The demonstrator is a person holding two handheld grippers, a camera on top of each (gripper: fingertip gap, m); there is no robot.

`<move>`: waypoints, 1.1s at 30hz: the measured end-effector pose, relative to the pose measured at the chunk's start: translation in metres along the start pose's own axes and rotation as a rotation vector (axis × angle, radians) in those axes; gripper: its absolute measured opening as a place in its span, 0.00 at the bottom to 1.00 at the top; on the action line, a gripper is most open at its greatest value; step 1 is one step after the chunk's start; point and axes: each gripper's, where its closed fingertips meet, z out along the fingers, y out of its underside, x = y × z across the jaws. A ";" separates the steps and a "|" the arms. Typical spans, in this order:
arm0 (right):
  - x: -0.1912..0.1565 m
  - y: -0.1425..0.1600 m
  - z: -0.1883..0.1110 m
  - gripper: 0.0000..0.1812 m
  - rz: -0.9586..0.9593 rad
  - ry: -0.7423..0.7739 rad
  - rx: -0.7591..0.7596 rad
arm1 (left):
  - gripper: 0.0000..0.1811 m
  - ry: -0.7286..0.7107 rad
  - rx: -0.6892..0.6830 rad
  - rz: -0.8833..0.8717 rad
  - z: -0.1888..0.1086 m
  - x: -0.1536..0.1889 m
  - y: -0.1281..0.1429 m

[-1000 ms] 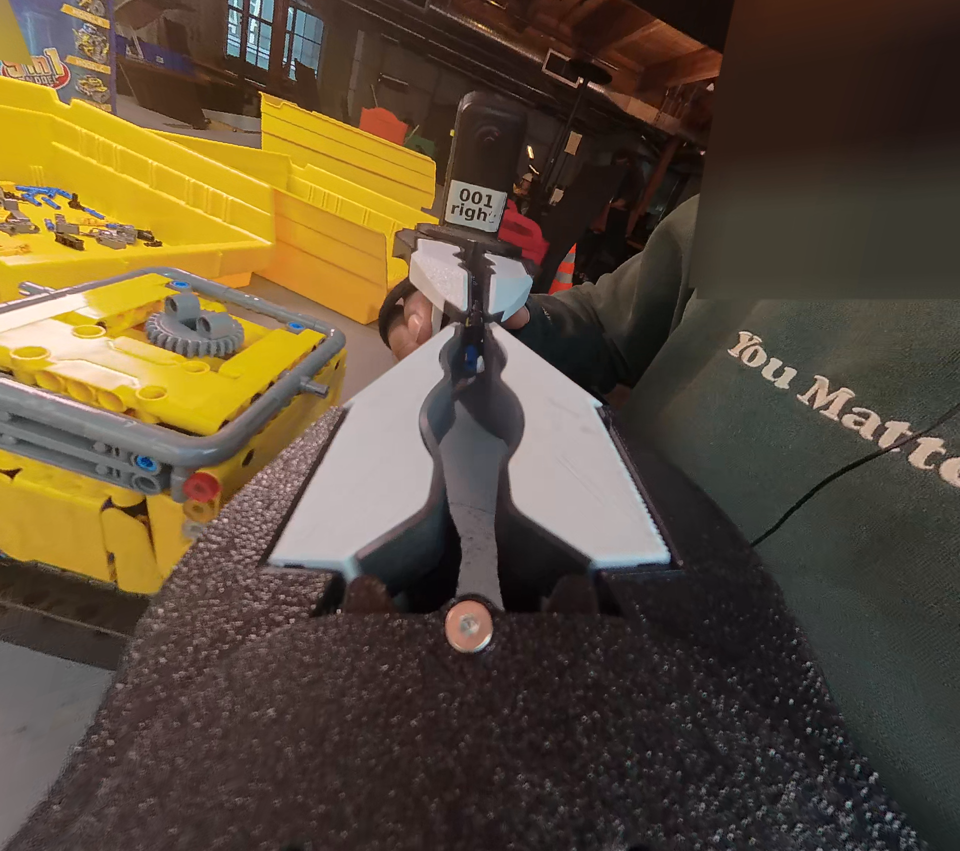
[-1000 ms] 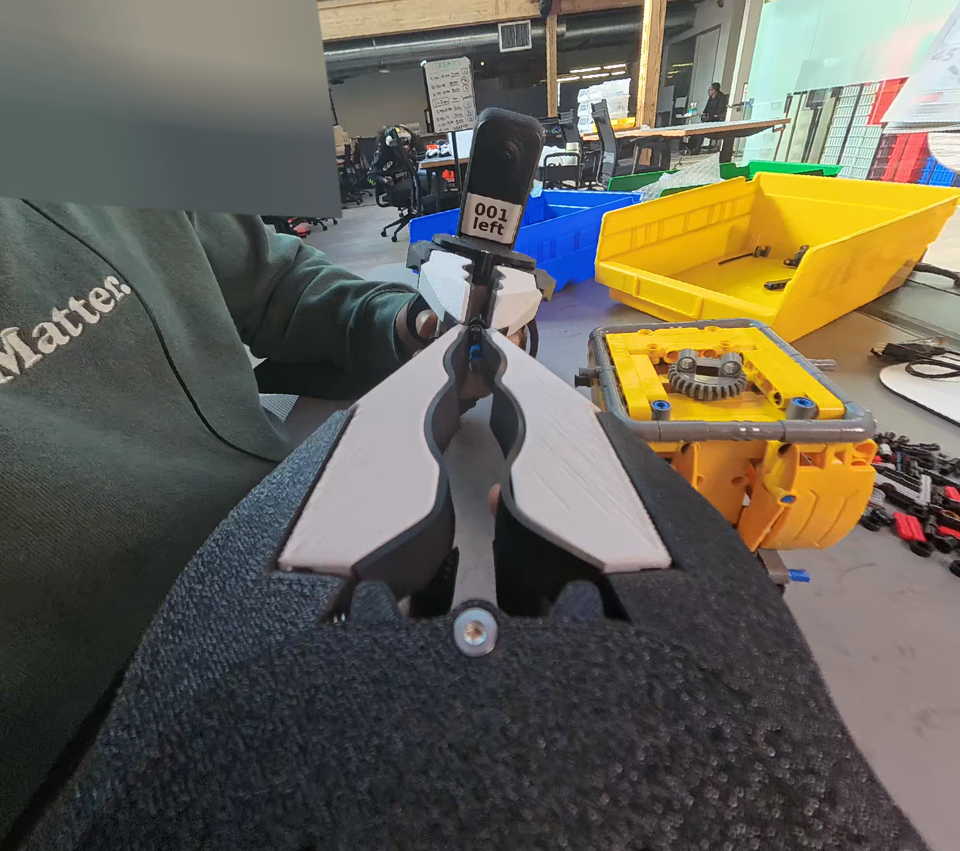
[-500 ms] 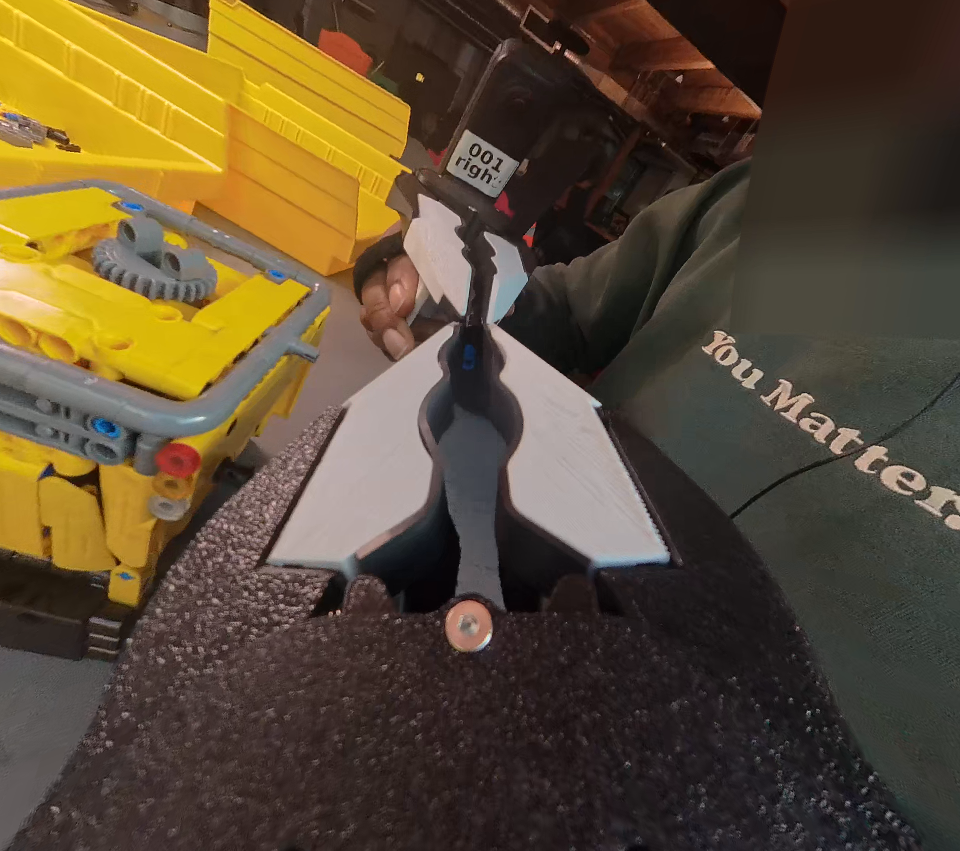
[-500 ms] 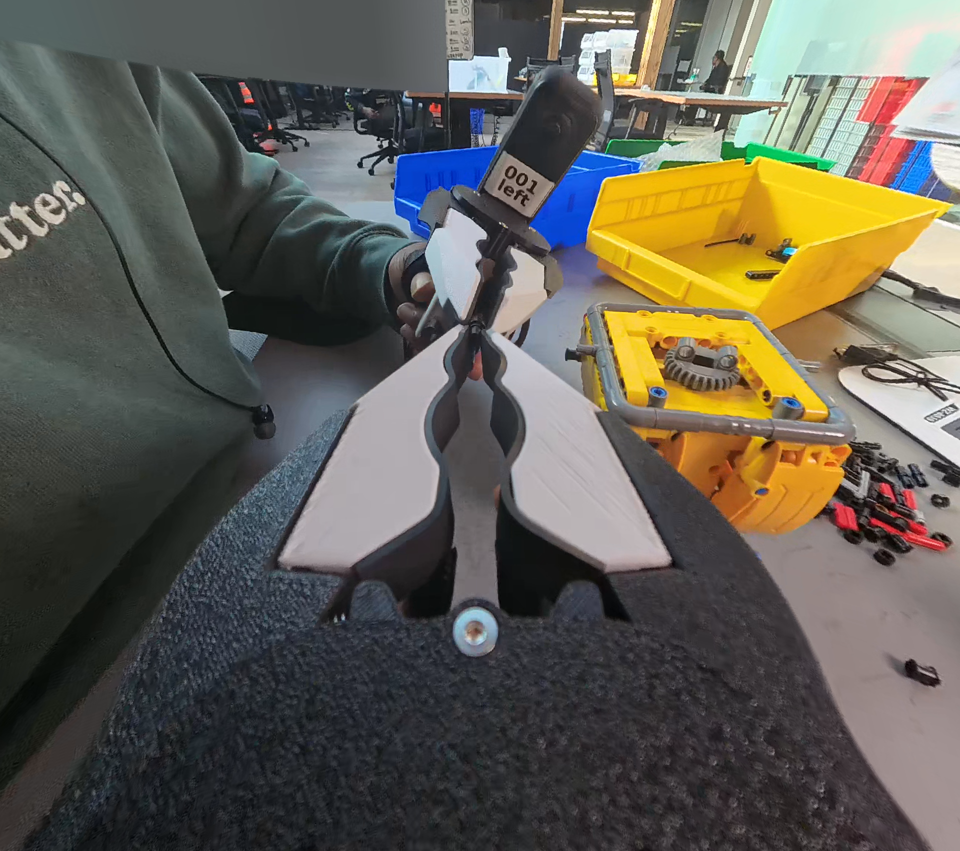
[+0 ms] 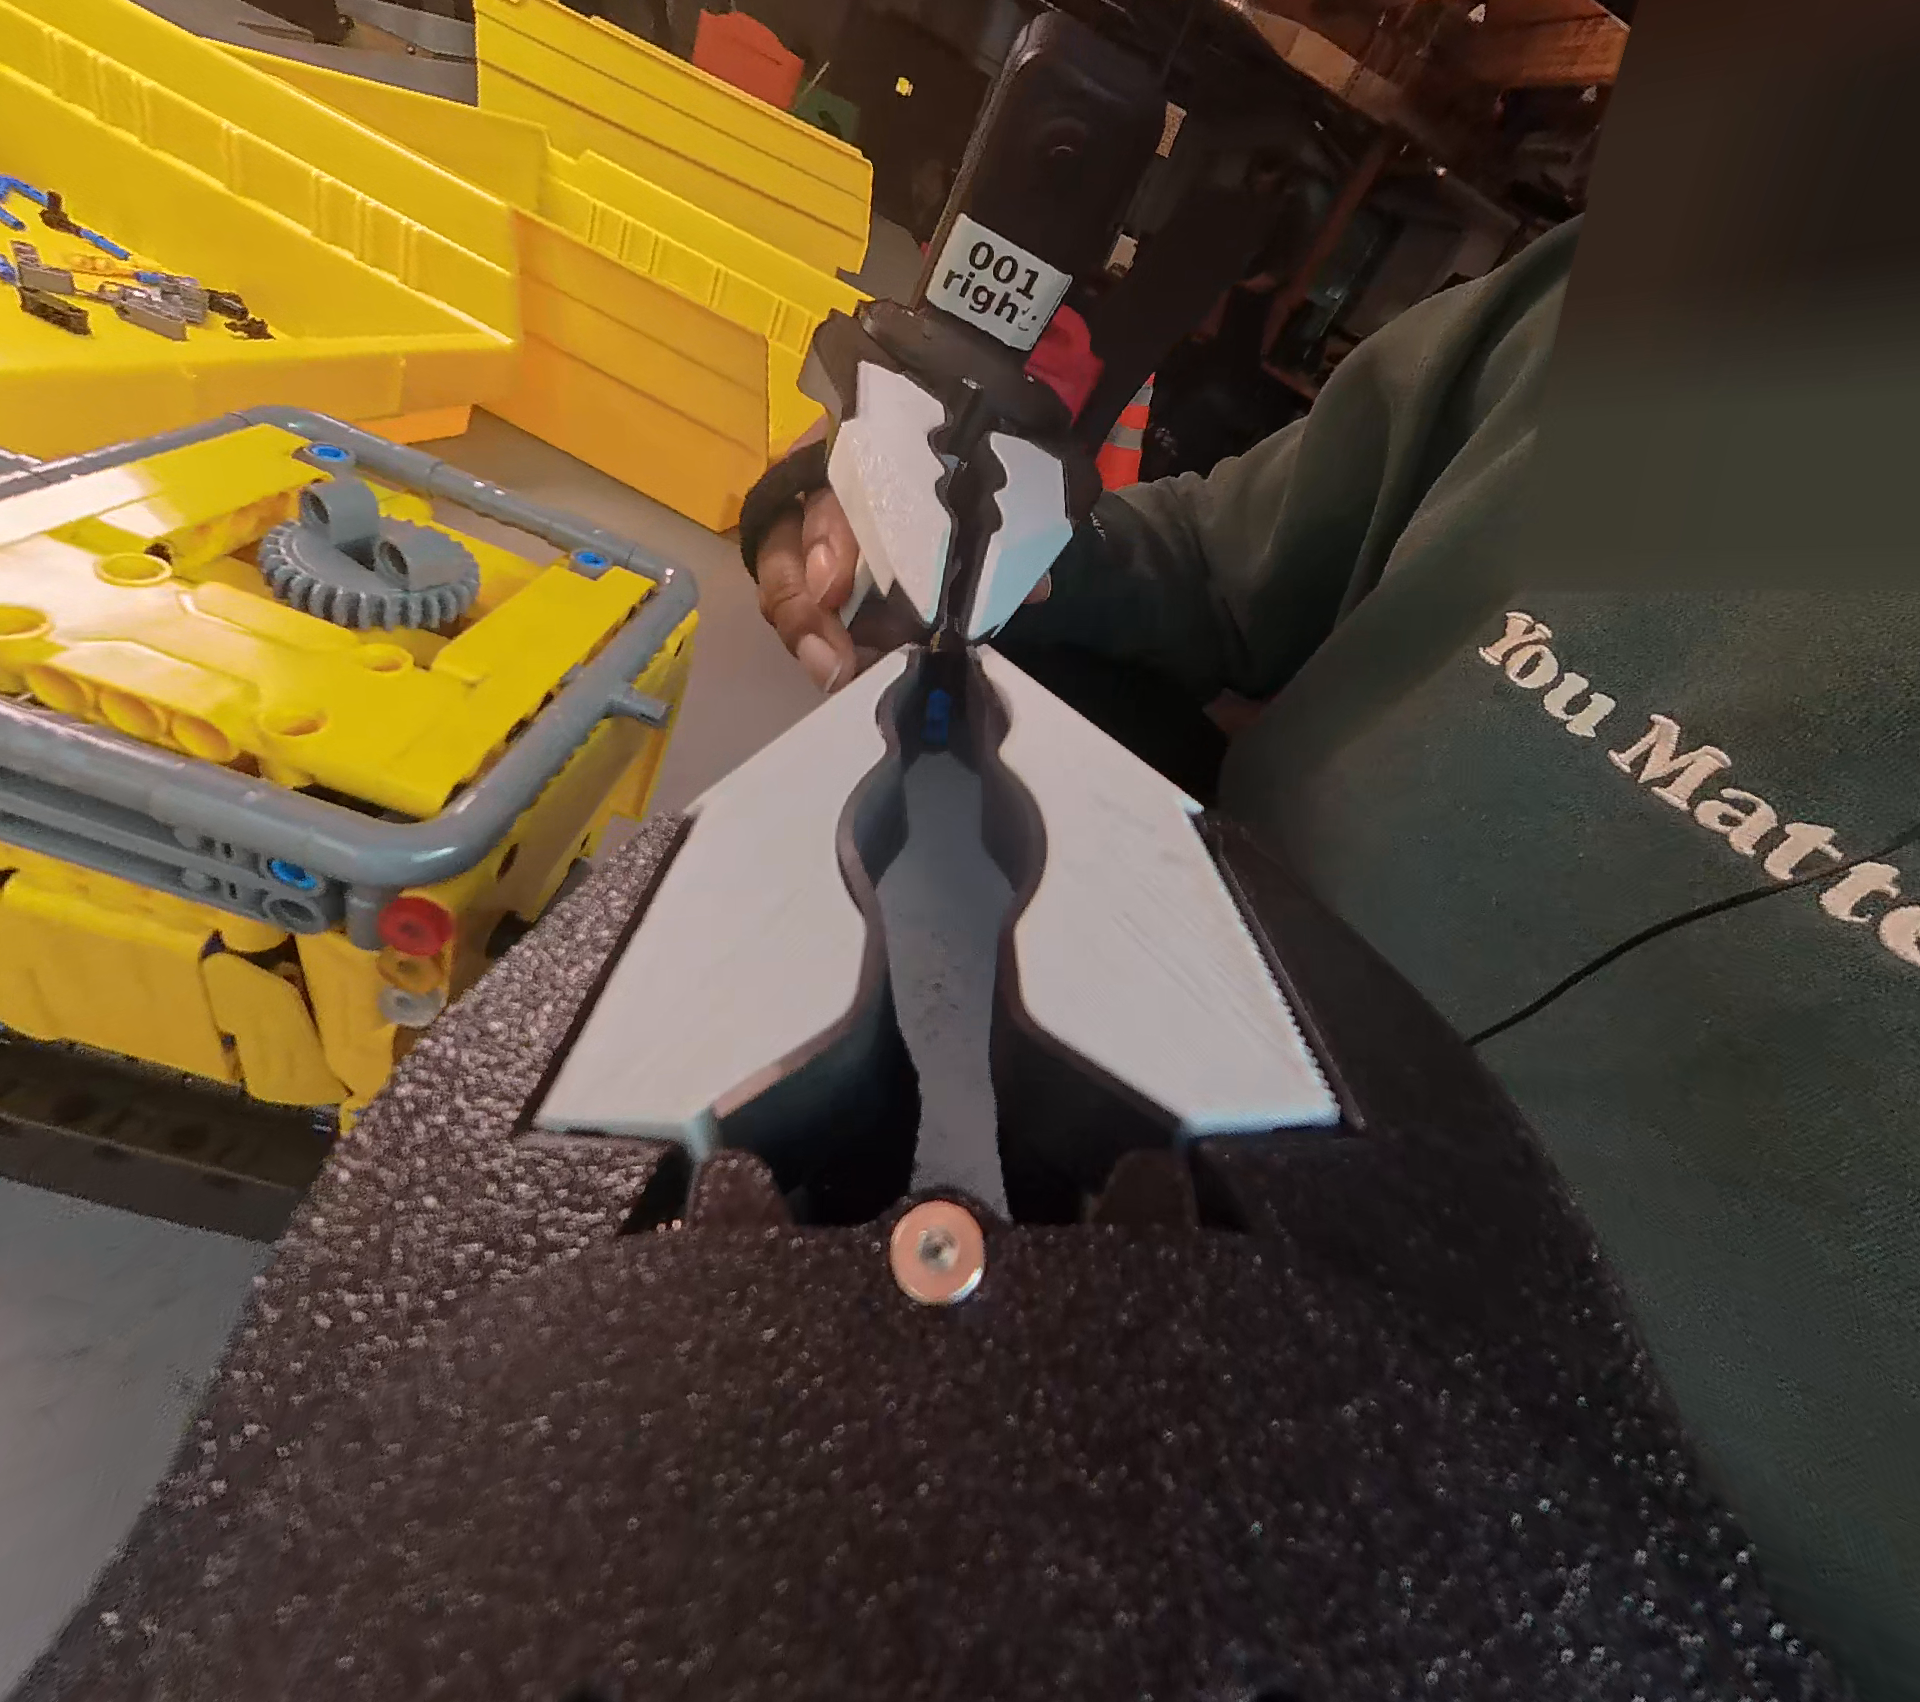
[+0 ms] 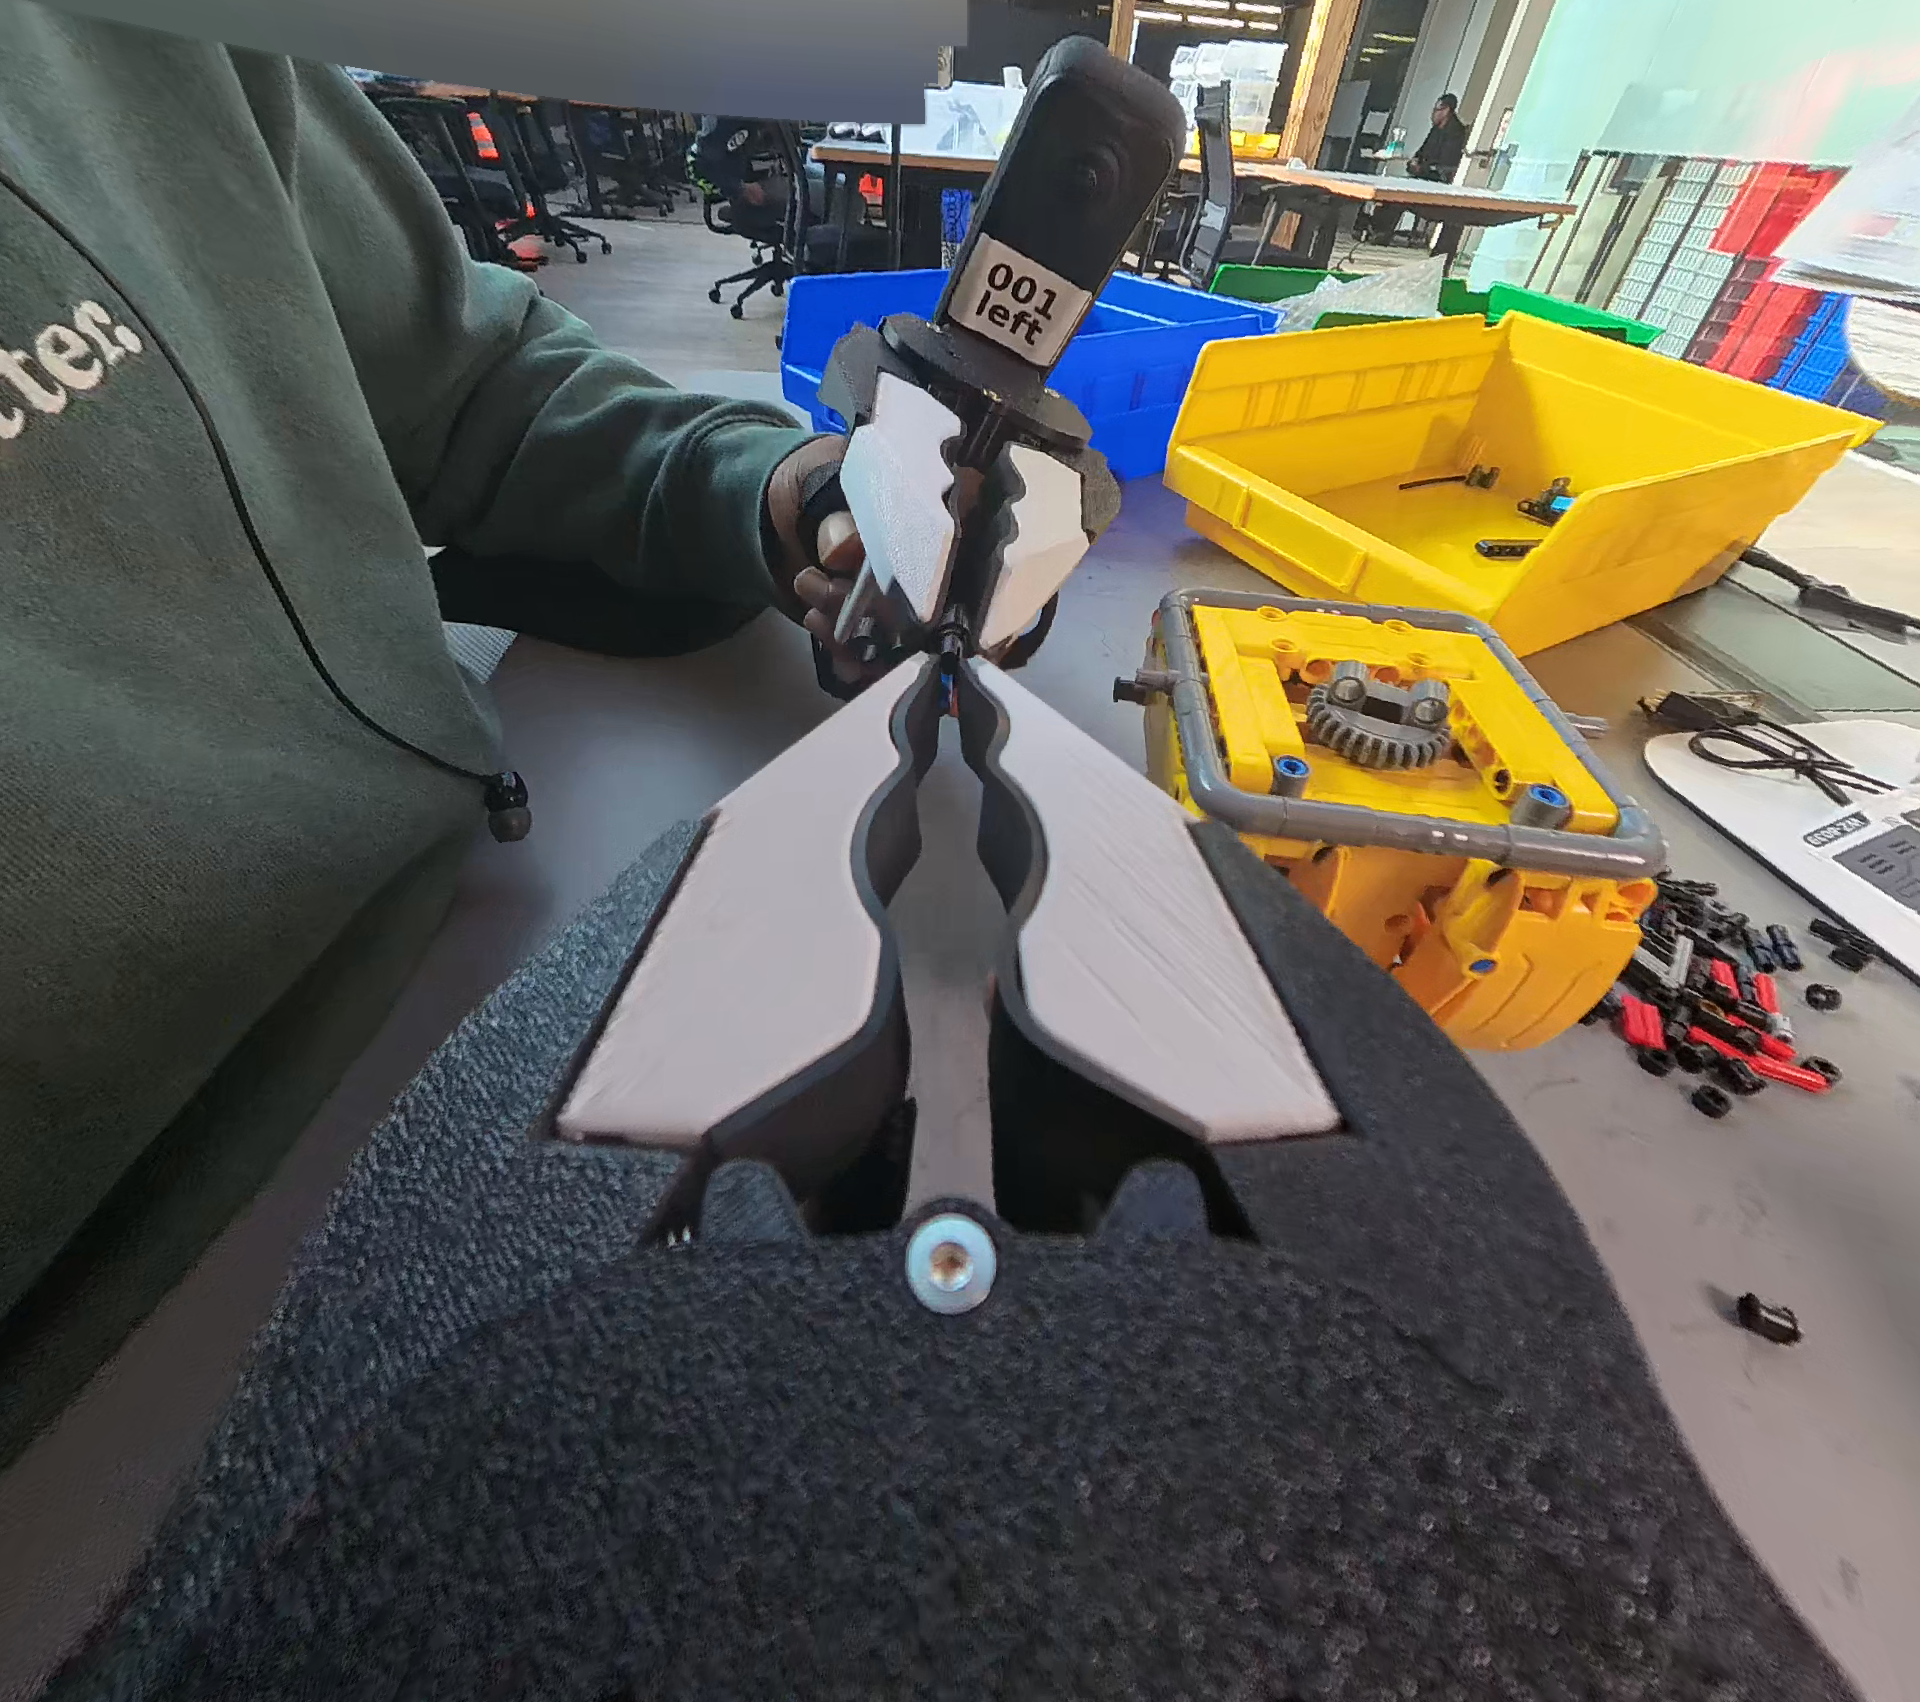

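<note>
Grippers held tip to tip above a grey table (image 6: pixel 1662 1289). The left gripper (image 5: pixel 940 665) and the right gripper (image 6: pixel 940 681) are pointed at each other, with their tips touching or nearly so. The fingers of each are drawn together almost fully, and each is closed on a small blue peg (image 5: pixel 938 707) pinched at the very tip, where so small a part is best gripped. Whether one peg is shared or two are joined cannot be told. The peg is thus held in the air between the two tools, clear of the table. Each tool is gripped from behind by a hand (image 5: pixel 805 572) in a dark green sleeve. A yellow block model (image 6: pixel 1382 779) with a grey frame stands beside the grippers, untouched, and a grey gear (image 6: pixel 1371 722) is seated on its top. Loose red and black parts (image 6: pixel 1714 1018) are scattered by the model, and a yellow bin (image 6: pixel 1351 447) lies behind it.
</note>
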 end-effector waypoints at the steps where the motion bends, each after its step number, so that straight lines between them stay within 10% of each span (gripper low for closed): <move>1: 0.000 0.001 0.001 0.01 -0.008 0.003 -0.011 | 0.04 -0.004 -0.004 0.002 0.000 0.000 0.000; 14: -0.002 0.023 0.006 0.01 -0.009 -0.008 -0.112 | 0.04 -0.105 -0.154 0.121 0.000 -0.009 0.019; 33: 0.019 0.039 0.022 0.10 0.137 0.275 -0.289 | 0.03 -0.640 -0.195 0.328 -0.010 -0.052 0.011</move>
